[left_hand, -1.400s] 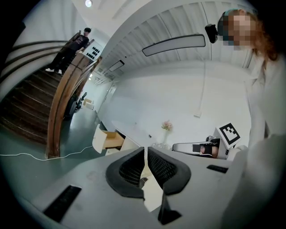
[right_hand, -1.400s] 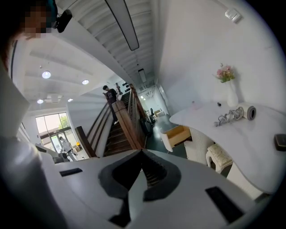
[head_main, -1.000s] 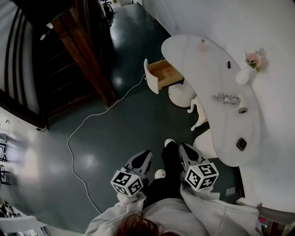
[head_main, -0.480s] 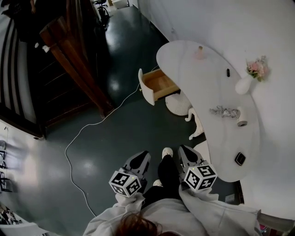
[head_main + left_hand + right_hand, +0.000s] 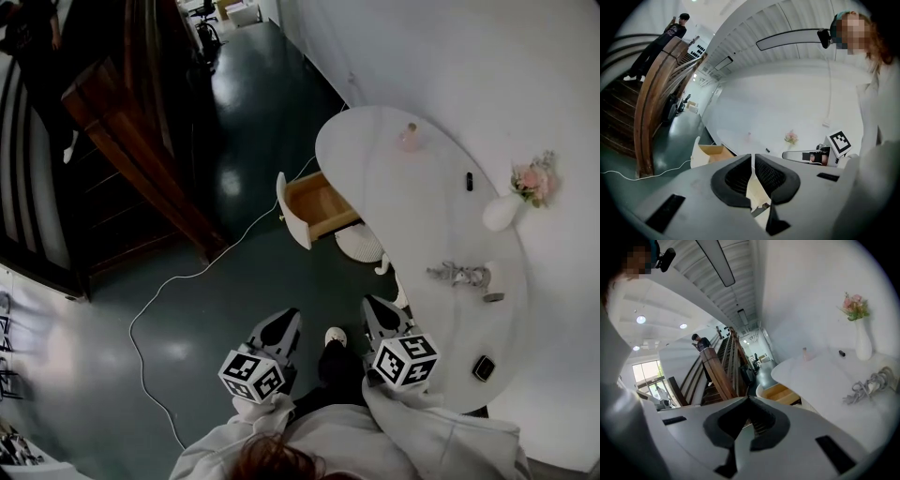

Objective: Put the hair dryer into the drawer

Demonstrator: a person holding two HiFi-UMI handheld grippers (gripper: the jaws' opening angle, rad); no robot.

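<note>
Both left gripper (image 5: 284, 321) and right gripper (image 5: 378, 311) are clenched, jaws together. The drawer (image 5: 291, 212) stands pulled out of the white table (image 5: 412, 197), wooden bottom showing. The hair dryer (image 5: 459, 276) lies on that table near a vase (image 5: 500, 212) of pink flowers (image 5: 534, 178).

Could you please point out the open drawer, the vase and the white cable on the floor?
drawer (image 5: 323, 202): head view, its wooden inside.
vase (image 5: 499, 214): head view, its white belly.
cable (image 5: 199, 274): head view, a stretch on the floor.

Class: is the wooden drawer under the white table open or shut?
Open: the white-fronted wooden drawer juts out from the curved white table, its inside showing.
</note>
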